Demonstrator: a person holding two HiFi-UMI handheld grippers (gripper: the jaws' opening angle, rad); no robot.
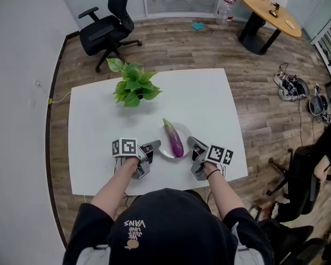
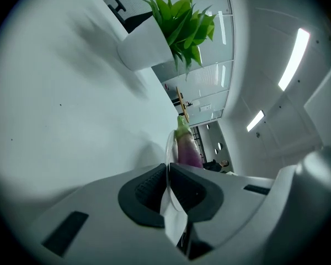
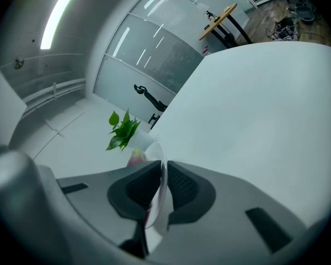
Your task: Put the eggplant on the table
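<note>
One eggplant [image 1: 174,138] lies on one plate [image 1: 184,131] by the desk's [image 1: 209,104] near edge. There are two grippers. The left gripper [image 1: 153,146] is clamped on the plate's left rim and the right gripper [image 1: 194,144] on its right rim. One potted plant [image 1: 133,84] stands toward the far left corner.

The left claw [image 1: 149,148] and the right claw [image 1: 194,145], tilted slightly downward, each pinch opposite rims of the plate [image 1: 164,146].
</note>
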